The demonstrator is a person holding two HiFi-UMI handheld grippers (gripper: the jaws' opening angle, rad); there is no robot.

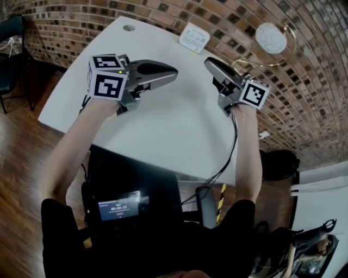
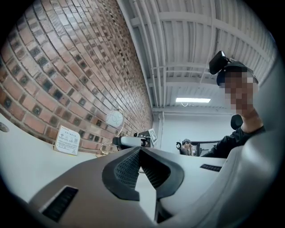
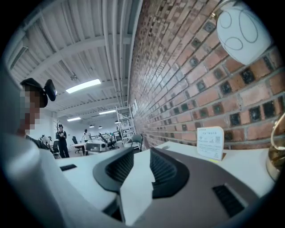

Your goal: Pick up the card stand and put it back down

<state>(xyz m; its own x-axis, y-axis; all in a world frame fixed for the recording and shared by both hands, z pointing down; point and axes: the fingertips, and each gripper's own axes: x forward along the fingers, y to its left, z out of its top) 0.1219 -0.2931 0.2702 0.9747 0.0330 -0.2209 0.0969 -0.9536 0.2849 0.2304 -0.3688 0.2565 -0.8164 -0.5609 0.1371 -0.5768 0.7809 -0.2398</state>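
Likely the card stand (image 1: pixel 194 37), 11 o'clock from your parted, empty right gripper (image 1: pixel 211 65), is light; pinch its top edge; left gripper (image 1: pixel 172 73) closed.

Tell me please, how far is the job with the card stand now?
Done: nothing I can confirm; the card stand stands on the table by the brick wall. In hand: nothing; the right hand-held gripper is open and empty, the left hand-held gripper shut and empty, both apart from it. Left, it seems: grasp, lift and set it down.
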